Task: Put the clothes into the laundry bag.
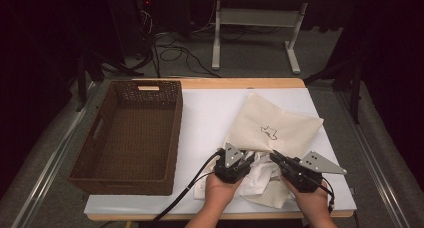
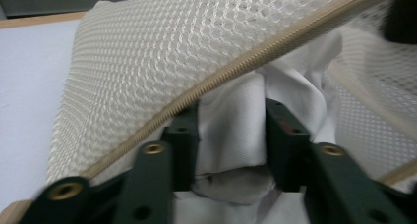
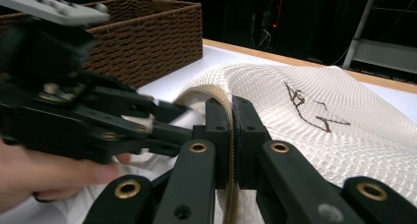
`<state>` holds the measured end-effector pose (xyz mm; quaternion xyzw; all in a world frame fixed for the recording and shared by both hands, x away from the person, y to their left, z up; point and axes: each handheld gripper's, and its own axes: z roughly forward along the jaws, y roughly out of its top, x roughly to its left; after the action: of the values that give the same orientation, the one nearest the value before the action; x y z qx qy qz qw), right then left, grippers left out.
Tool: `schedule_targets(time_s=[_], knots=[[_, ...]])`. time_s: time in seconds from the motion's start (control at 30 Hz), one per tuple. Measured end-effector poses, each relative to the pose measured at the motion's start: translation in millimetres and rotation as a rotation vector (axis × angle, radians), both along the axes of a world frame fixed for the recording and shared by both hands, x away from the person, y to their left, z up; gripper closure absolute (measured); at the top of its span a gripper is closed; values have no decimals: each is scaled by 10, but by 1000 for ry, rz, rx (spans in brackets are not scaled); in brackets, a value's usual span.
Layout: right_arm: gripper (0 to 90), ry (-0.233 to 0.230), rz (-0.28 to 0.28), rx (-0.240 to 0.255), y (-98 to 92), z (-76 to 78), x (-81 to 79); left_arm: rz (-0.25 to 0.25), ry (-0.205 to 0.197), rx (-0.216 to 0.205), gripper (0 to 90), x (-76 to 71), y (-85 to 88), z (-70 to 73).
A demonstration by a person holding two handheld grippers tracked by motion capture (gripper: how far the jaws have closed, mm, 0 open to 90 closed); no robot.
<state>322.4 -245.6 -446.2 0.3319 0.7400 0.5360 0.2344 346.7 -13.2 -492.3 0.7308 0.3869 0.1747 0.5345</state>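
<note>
- A cream mesh laundry bag, marked with a small dark emblem, is seen lying on the right half of the white-covered surface, its open end turned toward the person.
- The zippered edge of the bag is clamped between the closed jaws of the right hand-held gripper; in the high view this hand-held gripper is placed at the bag's near right corner.
- A white garment is shown bunched at the bag's mouth, partly under the raised mesh flap.
- A fold of the white garment lies between the partly open jaws of the left hand-held gripper; whether the pads are pressed onto the cloth cannot be told. In the high view this hand-held gripper is placed just left of the right one.
- The rest of the garment is spread on the surface between the two hands.
- A brown woven basket is set on the left side of the surface, well apart from the bag.
</note>
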Motion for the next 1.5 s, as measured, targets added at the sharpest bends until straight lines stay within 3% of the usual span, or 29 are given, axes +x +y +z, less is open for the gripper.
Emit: schedule_targets(time_s=[0.1, 0.2, 0.37, 0.5, 0.6, 0.73, 0.8, 0.93, 1.2, 1.27, 1.43, 1.5], knots=[[887, 6, -1, 3, -4, -13, 3, 2, 24, -11, 366, -110, 105, 25], [887, 3, 2, -8, 5, -14, 0, -10, 34, 1, 264, -251, 263, 39], [887, 3, -2, -15, 20, -16, -8, -27, 39, 73, 239, -461, 588, 16], [887, 2, -2, -16, 21, -23, -9, -23, 34, 119, 238, -541, 729, -119], [887, 5, -3, -17, 23, -31, -12, -19, 75, 97, 230, -544, 764, -280], [886, 9, -5, -18, 23, -35, -23, -46, 108, 186, 237, -520, 672, -324], [886, 7, 0, -23, 21, -44, -21, -79, 146, 213, 326, -499, 649, -343], [886, 15, 2, -26, 31, -72, -13, -69, 138, 258, 460, -504, 609, -346], [886, 14, 1, -30, 14, -86, -48, -116, 108, 266, 792, -534, 604, -344], [886, 17, 0, -32, 9, -86, -53, -119, 105, 261, 804, -537, 609, -340], [887, 15, -1, -34, 5, -95, -58, -115, 106, 195, 828, -543, 633, -318], [886, 15, 0, -35, 1, -96, -59, -107, 89, 184, 832, -557, 629, -300]])
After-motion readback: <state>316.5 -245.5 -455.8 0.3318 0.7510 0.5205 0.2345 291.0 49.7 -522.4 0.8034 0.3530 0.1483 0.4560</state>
